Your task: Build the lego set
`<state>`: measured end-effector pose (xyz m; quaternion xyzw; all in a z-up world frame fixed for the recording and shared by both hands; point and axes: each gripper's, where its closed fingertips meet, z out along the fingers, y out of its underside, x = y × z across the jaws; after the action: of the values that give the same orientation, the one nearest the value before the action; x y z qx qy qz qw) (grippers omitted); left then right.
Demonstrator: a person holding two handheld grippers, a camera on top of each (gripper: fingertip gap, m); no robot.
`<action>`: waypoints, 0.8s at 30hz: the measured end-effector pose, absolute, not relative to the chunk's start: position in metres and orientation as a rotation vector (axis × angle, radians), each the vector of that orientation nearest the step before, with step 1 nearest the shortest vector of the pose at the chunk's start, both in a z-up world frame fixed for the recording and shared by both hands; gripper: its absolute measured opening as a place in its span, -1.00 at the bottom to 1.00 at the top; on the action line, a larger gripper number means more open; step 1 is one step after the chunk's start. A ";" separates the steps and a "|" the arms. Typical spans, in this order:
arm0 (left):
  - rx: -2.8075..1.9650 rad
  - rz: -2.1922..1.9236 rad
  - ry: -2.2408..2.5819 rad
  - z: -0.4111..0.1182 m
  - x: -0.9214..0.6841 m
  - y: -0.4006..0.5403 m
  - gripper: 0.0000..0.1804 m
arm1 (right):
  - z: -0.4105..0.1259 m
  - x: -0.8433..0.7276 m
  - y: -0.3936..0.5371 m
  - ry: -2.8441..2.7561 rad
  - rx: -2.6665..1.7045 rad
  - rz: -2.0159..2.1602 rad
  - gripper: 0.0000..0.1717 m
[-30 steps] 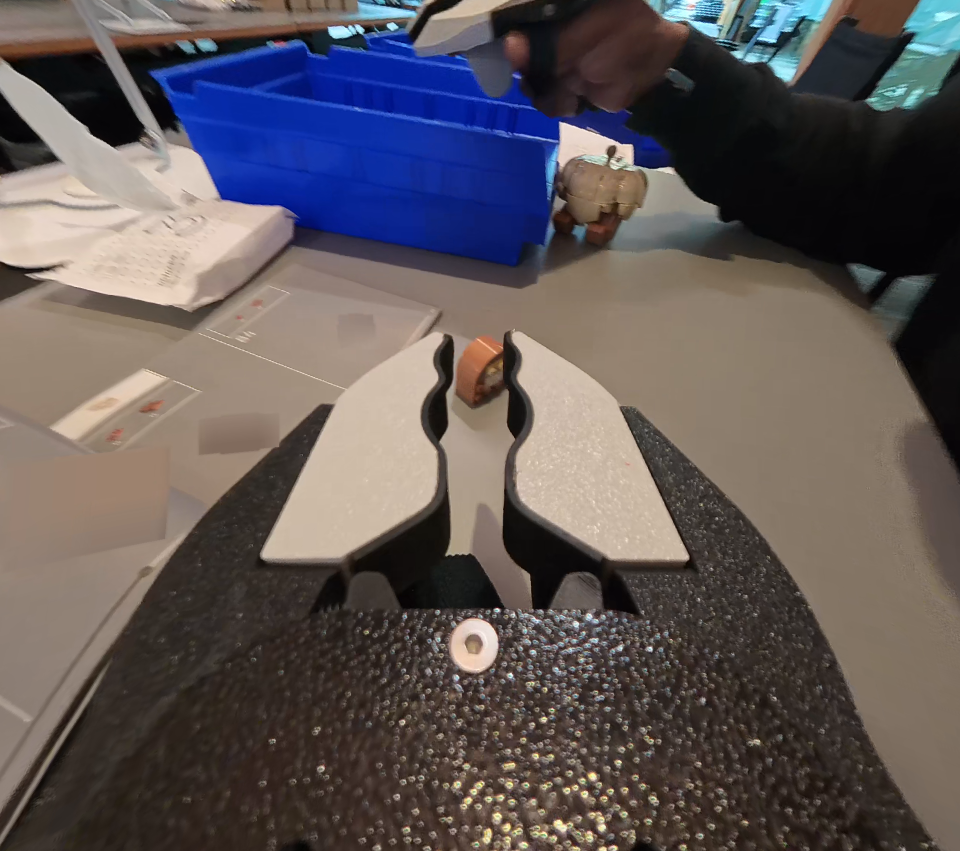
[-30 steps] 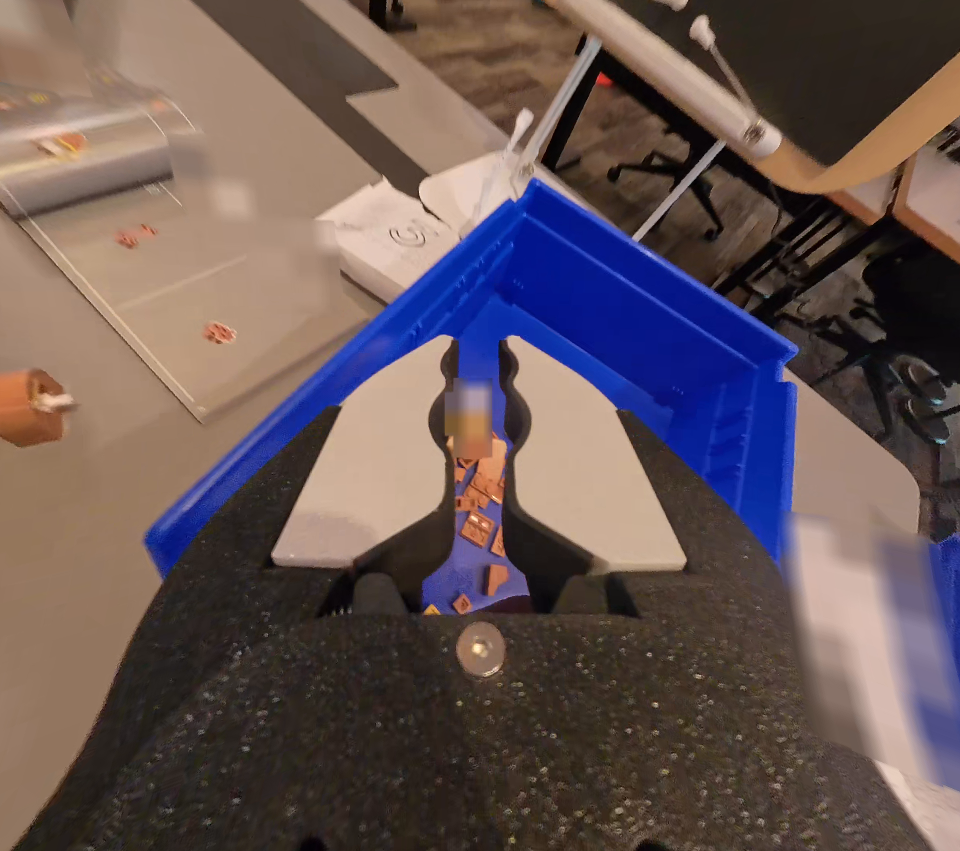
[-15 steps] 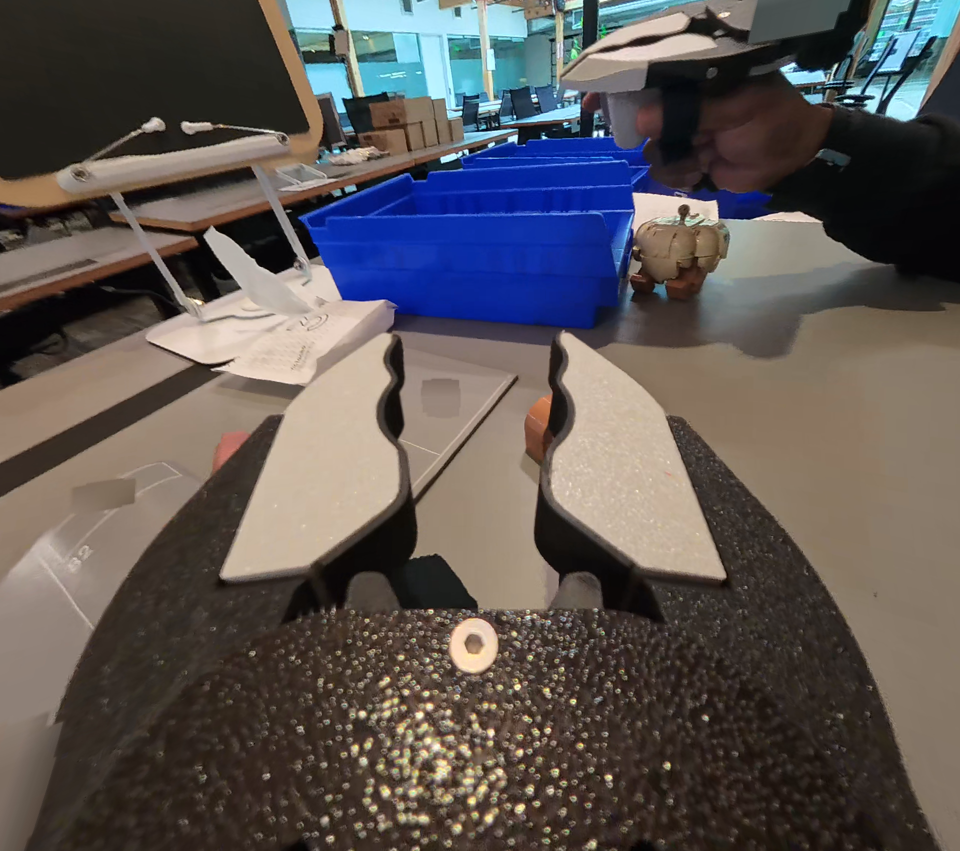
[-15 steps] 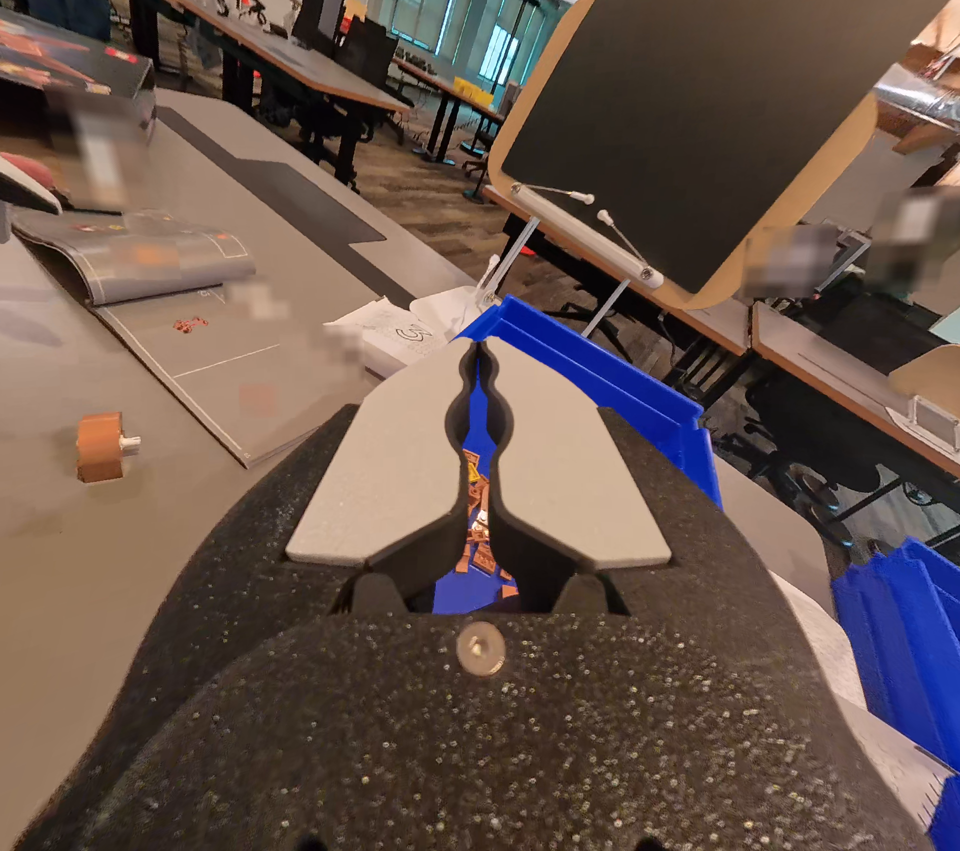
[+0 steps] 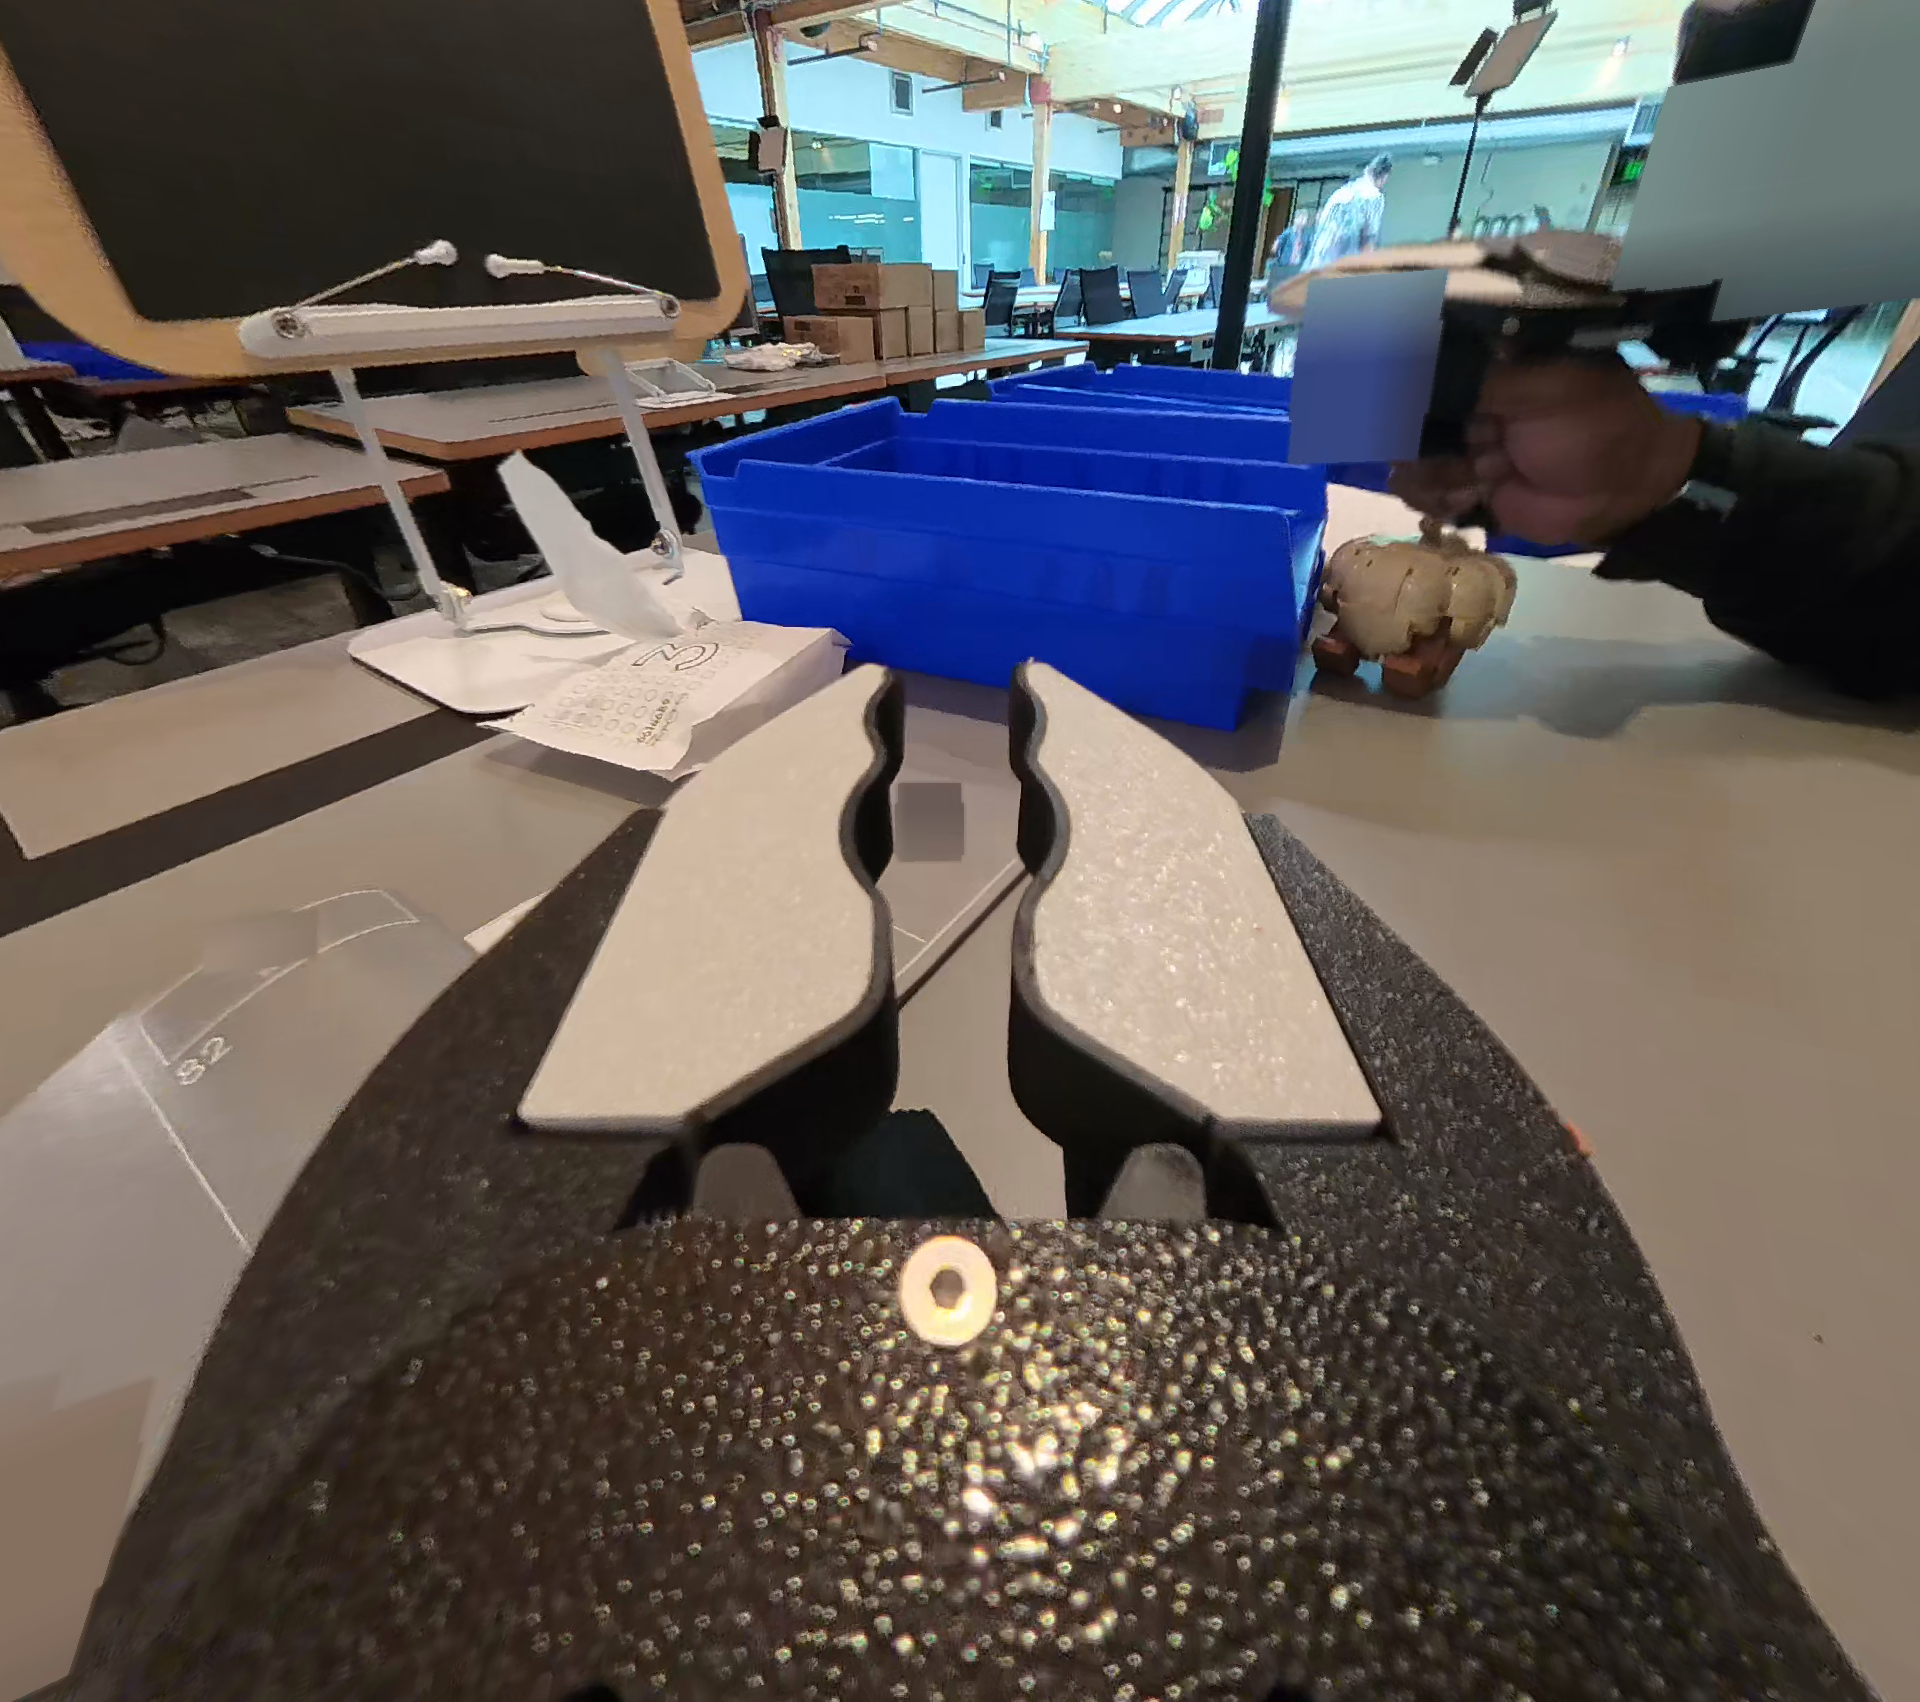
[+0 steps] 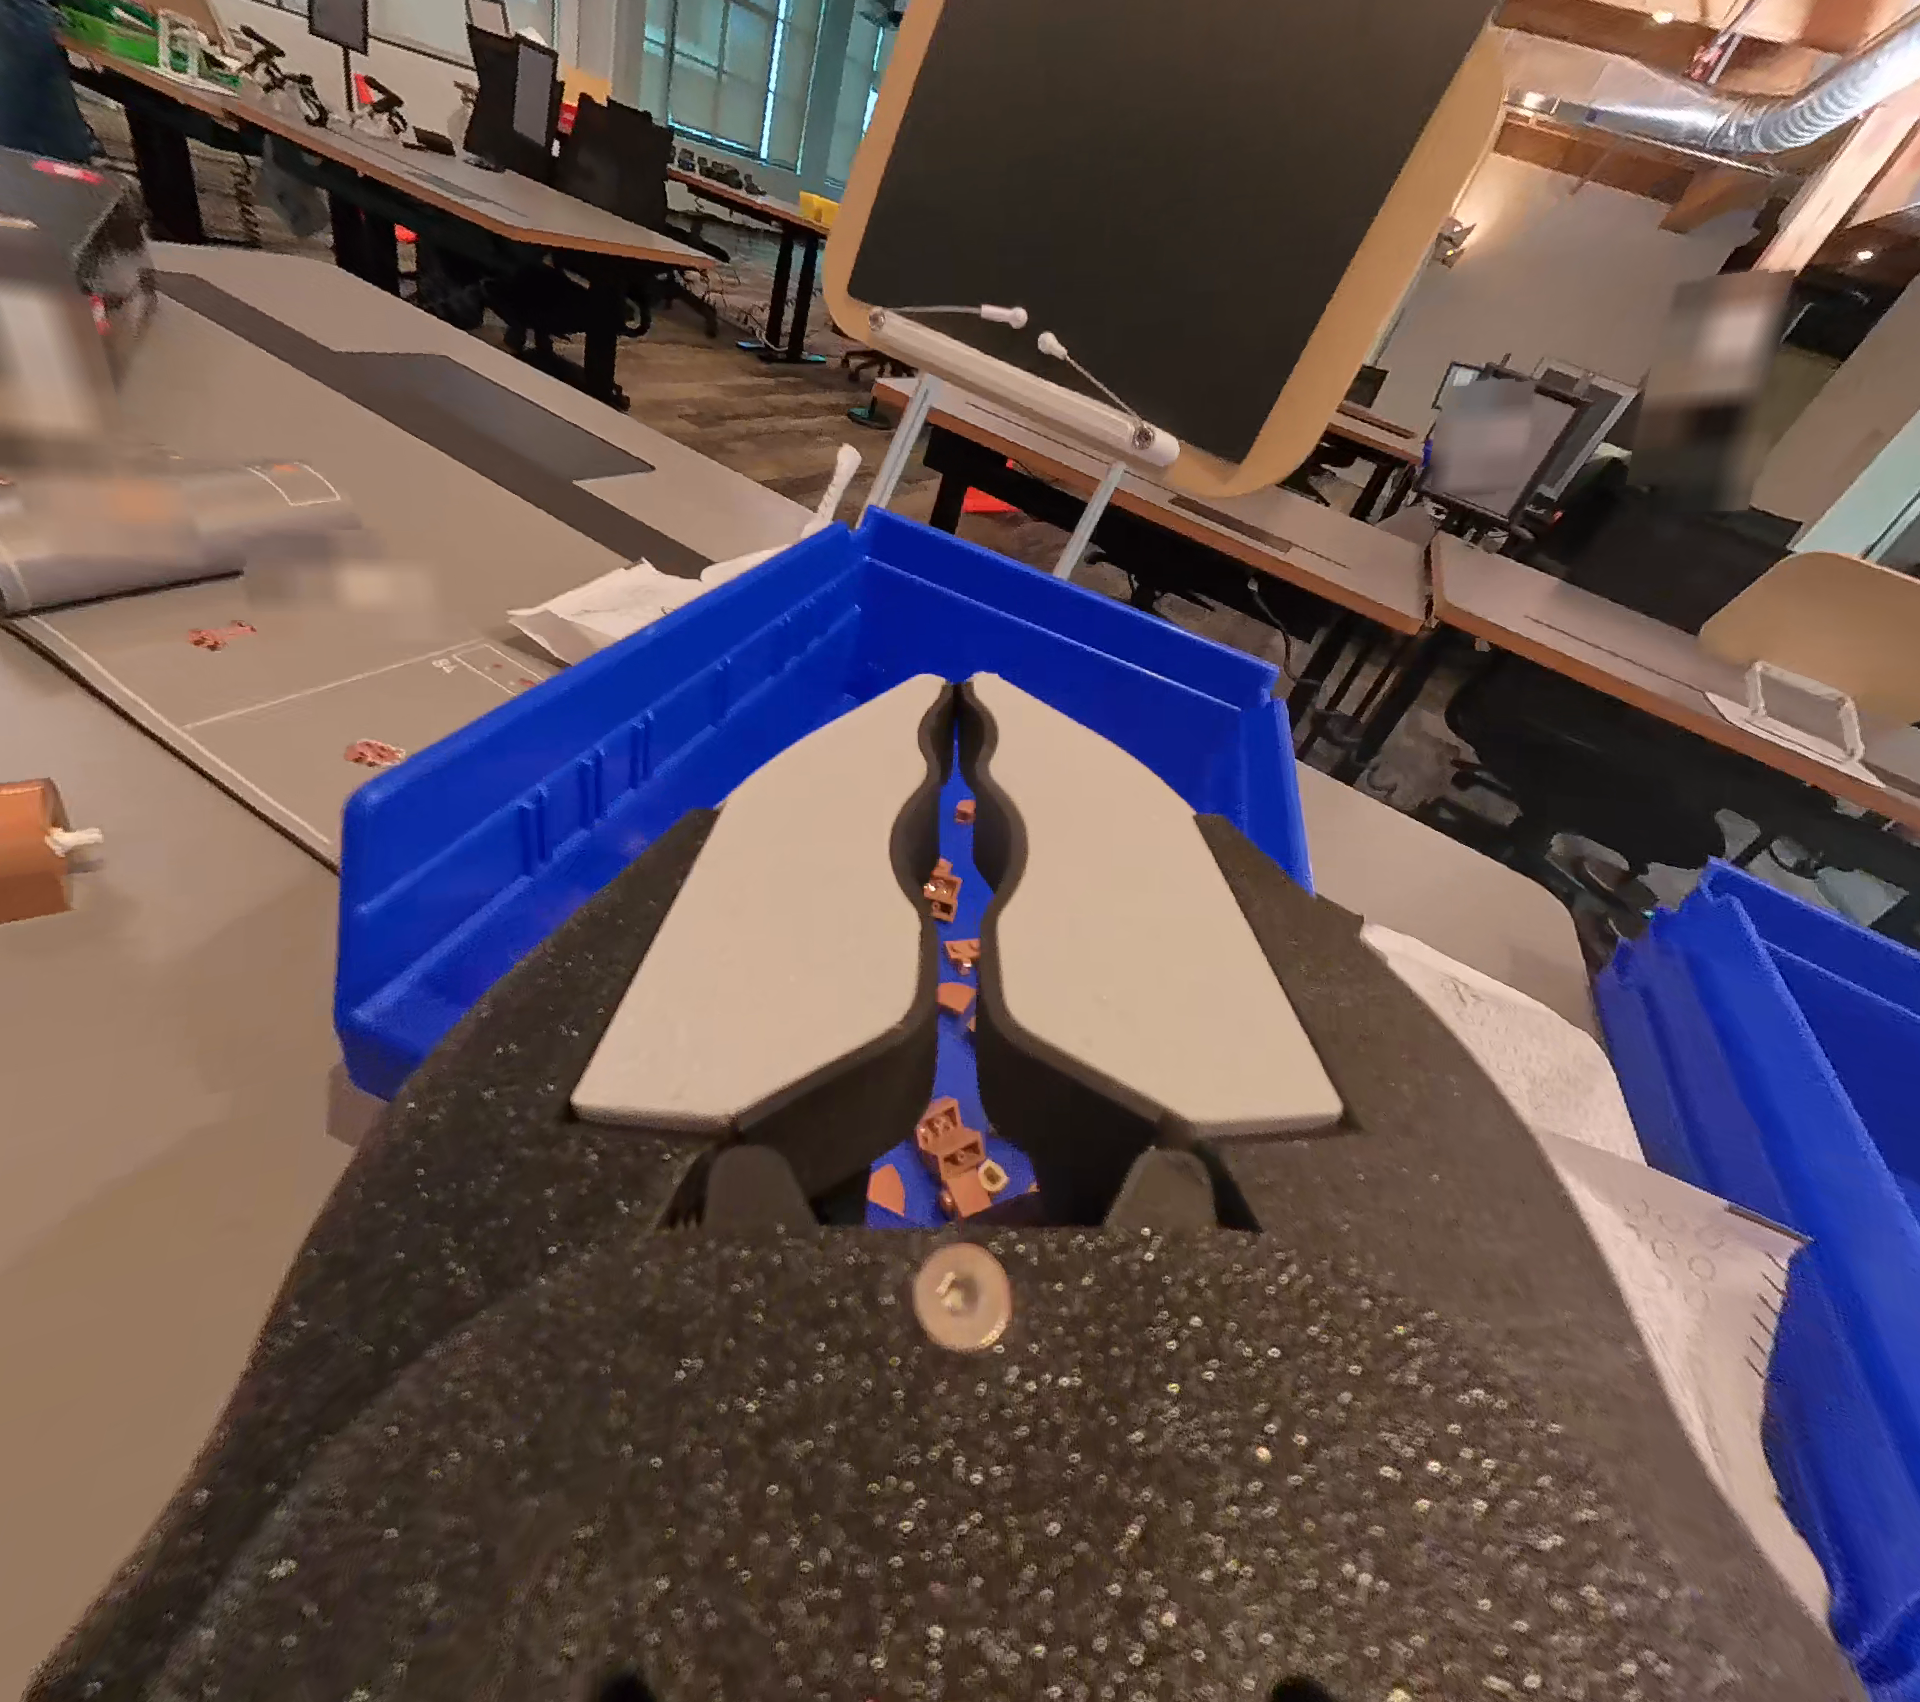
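- Blue plastic bin [image 6: 623, 811]: stands toward the far edge of the grey desk [image 5: 1558, 977]. Your right tongs [image 6: 957, 696] hang over it, tips together on nothing.
- Small brown bricks [image 6: 951, 1153]: loose on the bin floor below the right tongs. Likely light, stiff and smooth; you would pinch one across its flat sides. Most of the heap is hidden behind the tongs, so no count.
- Left tongs [image 5: 953, 696]: low over the desk near its front edge, jaws a narrow way apart, nothing between them. Below lies a grey printed sheet [image 5: 966, 904], partly masked by a blurred patch.
- Brown cylinder piece with a white peg [image 6: 36, 852]: on the desk toward its left edge, cut off by the frame. Probably rigid and apt to roll; take it across the round body.
- Beige built model on brown feet [image 5: 1418, 603]: just beside the bin's corner. Likely fragile at the joints.
- White paper bag [image 5: 675, 696]: beside the bin on the other side, soft and crumpled.
- Dark board on a white stand [image 5: 343, 42]: behind the bag, top cut off.
- Your right hand [image 5: 1569, 457]: blurred in the left view, and a mosaic patch hides that tool's tips there.
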<state>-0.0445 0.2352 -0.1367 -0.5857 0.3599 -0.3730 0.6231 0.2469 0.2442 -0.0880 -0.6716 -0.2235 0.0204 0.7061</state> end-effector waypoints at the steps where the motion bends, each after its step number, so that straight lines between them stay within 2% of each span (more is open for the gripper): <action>1: -1.349 -0.875 0.812 -0.136 -0.045 0.237 -0.81 | -0.091 0.249 0.245 -0.499 -1.497 0.036 -1.00; 24: -1.402 -0.965 0.905 -0.145 -0.030 0.235 -0.85 | -0.138 0.280 0.254 -0.484 -1.736 0.041 -1.00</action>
<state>-0.0302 0.2347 -0.1446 -0.5975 0.3858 -0.4110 0.5702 0.2795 0.2544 -0.1380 -0.7552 -0.2105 0.0180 0.6205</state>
